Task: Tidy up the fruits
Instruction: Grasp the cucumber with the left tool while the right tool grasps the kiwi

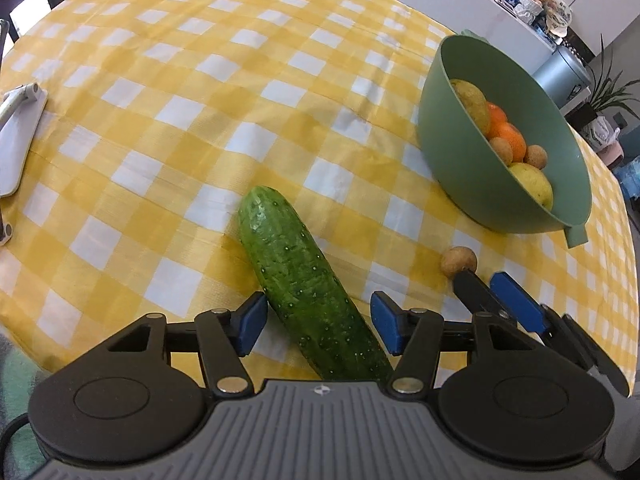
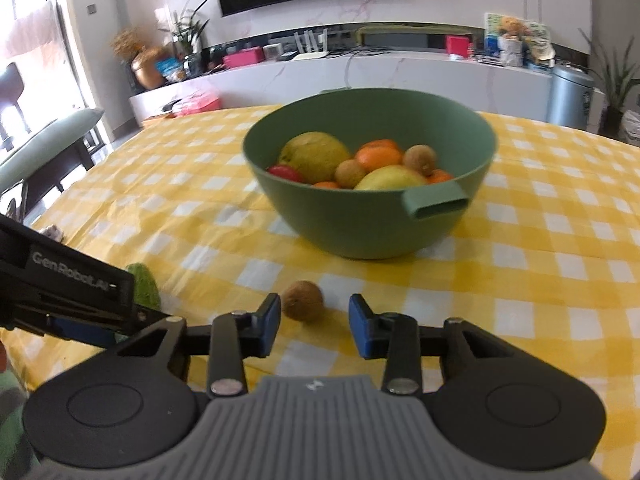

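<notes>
A green cucumber [image 1: 304, 284] lies on the yellow checked tablecloth, its near part between the open blue pads of my left gripper [image 1: 318, 326]; I cannot tell if the pads touch it. A small brown round fruit [image 2: 303, 301] lies on the cloth just ahead of my open right gripper [image 2: 314, 322], close to its left pad; it also shows in the left wrist view [image 1: 459, 261]. The green bowl [image 2: 360, 216] behind it holds yellow pears, oranges, small brown fruits and something red. The bowl stands at the right in the left wrist view [image 1: 452, 136]. The cucumber tip shows at the left in the right wrist view [image 2: 145, 286].
A white flat object [image 1: 16, 136] lies at the table's left edge. The right gripper's fingers [image 1: 516, 306] sit beside my left gripper. Beyond the table are a white counter [image 2: 360, 68], a chair [image 2: 44, 140] and a metal bin [image 2: 570, 96].
</notes>
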Tool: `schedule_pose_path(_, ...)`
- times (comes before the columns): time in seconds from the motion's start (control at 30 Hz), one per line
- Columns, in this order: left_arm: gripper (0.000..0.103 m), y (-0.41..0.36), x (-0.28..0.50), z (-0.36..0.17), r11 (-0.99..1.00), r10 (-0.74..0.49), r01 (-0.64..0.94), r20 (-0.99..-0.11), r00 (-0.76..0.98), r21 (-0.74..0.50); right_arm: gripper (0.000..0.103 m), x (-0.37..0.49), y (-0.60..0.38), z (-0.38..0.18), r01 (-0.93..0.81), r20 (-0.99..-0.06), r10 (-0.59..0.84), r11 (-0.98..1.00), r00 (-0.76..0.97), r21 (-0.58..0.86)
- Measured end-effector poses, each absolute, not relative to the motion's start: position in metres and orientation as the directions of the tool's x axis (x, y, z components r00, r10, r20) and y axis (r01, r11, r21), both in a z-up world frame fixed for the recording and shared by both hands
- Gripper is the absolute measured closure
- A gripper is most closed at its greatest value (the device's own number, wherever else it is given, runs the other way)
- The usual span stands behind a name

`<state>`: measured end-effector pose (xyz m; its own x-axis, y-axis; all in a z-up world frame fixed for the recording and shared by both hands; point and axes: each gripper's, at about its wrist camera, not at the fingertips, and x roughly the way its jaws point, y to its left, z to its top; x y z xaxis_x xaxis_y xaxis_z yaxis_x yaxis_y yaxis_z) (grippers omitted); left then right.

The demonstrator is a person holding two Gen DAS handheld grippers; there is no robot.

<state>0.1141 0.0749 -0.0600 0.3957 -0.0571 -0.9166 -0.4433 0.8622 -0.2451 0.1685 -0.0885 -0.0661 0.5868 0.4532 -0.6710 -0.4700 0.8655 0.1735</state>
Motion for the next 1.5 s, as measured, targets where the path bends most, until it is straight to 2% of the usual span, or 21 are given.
schedule_pose_path(0.3, 0.041, 0.069, 0.114, -0.062, 0.874, -0.025, -0.435, -0.914, 0.405, -0.217, 0.071, 0.173, -0.077, -0.074, -0.498, -0.685, 0.456, 0.853, 0.568, 0.155)
schedule_pose_path(0.53, 0.045, 0.069, 0.113, -0.061, 0.887, -0.027, -0.409, -0.907, 0.421, -0.216, 0.078, 0.177, -0.070, -0.080, -0.507, -0.695, 0.448, 0.851, 0.562, 0.139)
schedule_pose_path(0.7, 0.051, 0.057, 0.120, -0.057, 0.930, -0.015, -0.321, -0.894, 0.447, -0.177, 0.078, 0.178, -0.072, -0.079, -0.495, -0.690, 0.445, 0.857, 0.571, 0.143)
schedule_pose_path(0.9, 0.055, 0.029, 0.134, -0.057, 0.986, -0.021, -0.139, -0.886, 0.463, -0.096, 0.079, 0.183, -0.087, -0.075, -0.424, -0.692, 0.412, 0.890, 0.593, 0.166)
schedule_pose_path(1.03, 0.054, 0.019, 0.131, -0.059, 0.994, 0.011, -0.102, -0.876, 0.483, -0.044, 0.079, 0.189, -0.096, -0.077, -0.365, -0.705, 0.388, 0.911, 0.594, 0.194)
schedule_pose_path(1.2, 0.042, 0.017, 0.128, -0.061, 0.994, 0.041, -0.112, -0.882, 0.469, -0.013, 0.079, 0.189, -0.094, -0.078, -0.365, -0.707, 0.384, 0.912, 0.594, 0.189)
schedule_pose_path(1.33, 0.041, 0.013, 0.121, -0.068, 0.990, 0.063, -0.142, -0.883, 0.464, -0.004, 0.079, 0.190, -0.095, -0.078, -0.365, -0.710, 0.383, 0.912, 0.591, 0.188)
schedule_pose_path(1.37, 0.041, 0.012, 0.119, -0.070, 0.989, 0.066, -0.150, -0.876, 0.478, -0.008, 0.079, 0.191, -0.095, -0.078, -0.362, -0.711, 0.382, 0.913, 0.590, 0.190)
schedule_pose_path(1.4, 0.048, 0.011, 0.117, -0.071, 0.987, 0.073, -0.158, -0.870, 0.488, -0.006, 0.079, 0.190, -0.095, -0.079, -0.361, -0.712, 0.381, 0.913, 0.590, 0.190)
schedule_pose_path(1.5, 0.053, 0.008, 0.115, -0.073, 0.986, 0.100, -0.167, -0.853, 0.513, 0.015, 0.079, 0.190, -0.096, -0.079, -0.362, -0.714, 0.381, 0.913, 0.588, 0.189)
